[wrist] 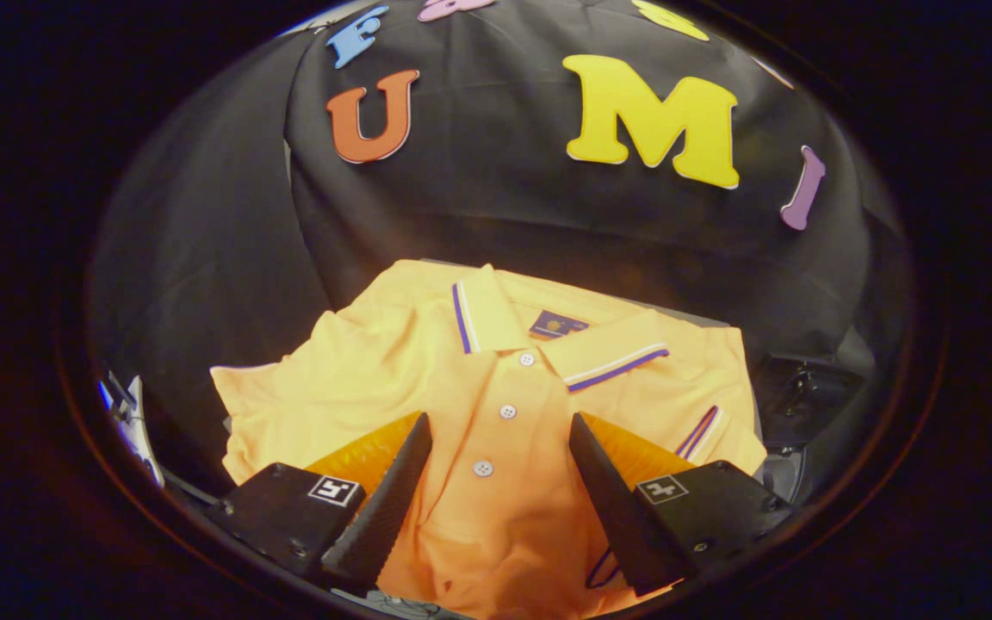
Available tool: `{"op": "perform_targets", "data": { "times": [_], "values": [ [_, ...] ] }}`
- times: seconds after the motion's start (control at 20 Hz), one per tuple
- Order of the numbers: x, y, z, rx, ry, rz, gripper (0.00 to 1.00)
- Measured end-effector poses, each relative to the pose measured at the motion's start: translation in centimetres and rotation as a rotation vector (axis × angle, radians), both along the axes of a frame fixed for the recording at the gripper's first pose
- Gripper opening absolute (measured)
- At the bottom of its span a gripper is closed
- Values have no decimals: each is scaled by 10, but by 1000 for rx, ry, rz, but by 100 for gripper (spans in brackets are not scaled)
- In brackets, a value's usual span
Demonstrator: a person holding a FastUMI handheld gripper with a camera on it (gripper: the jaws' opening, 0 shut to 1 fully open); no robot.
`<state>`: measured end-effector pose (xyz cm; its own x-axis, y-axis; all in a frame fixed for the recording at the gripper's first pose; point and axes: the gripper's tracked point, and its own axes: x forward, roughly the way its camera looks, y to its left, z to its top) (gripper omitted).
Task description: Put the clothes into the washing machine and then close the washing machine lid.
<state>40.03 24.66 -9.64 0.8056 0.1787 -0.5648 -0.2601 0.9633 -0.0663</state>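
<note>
**Orange polo shirt lies spread beneath a wide-open gripper**

Orange fabric runs between the two fingers of the gripper (500,422), which stands spread wide above the garment, its jaws well apart and closed on nothing. The button placket (505,412) of the polo shirt (496,517) lies in the gap between the fingers, three pale buttons running in a line away from the tool. Whether the fingertips touch the cloth cannot be told from this angle. Just ahead of the fingers the collar (496,314) lies folded open, trimmed with dark and white stripes along its edge, and a small dark label (556,325) sits inside the neck. One short sleeve (268,387) spreads out to the left of the fingers; the other, on the right, ends in a striped cuff (703,430). The shirt lies front up and somewhat rumpled on a flat surface, its lower part passing under the tool. To the right of the shirt sits a dark object (802,396), too dim to identify. Beyond the garment hangs the black cloth wall (496,198) of the booth
</note>
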Motion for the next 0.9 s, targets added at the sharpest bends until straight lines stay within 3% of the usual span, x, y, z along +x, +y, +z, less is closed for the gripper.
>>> {"op": "perform_targets", "data": {
  "times": [0.15, 0.2, 0.25, 0.4, 0.65, 0.9],
  "values": [
    [1, 7, -1, 11, -1, 54, 98],
    [0, 10, -2, 4, 4, 79, 86],
    [-1, 11, -1, 8, -3, 86, 81],
    [2, 11, 1, 8, -5, 91, 13],
    [-2, 13, 7, 98, 66, 103, 6],
    [-3, 1, 60, 143, -7, 132, 6]
  ]
}}
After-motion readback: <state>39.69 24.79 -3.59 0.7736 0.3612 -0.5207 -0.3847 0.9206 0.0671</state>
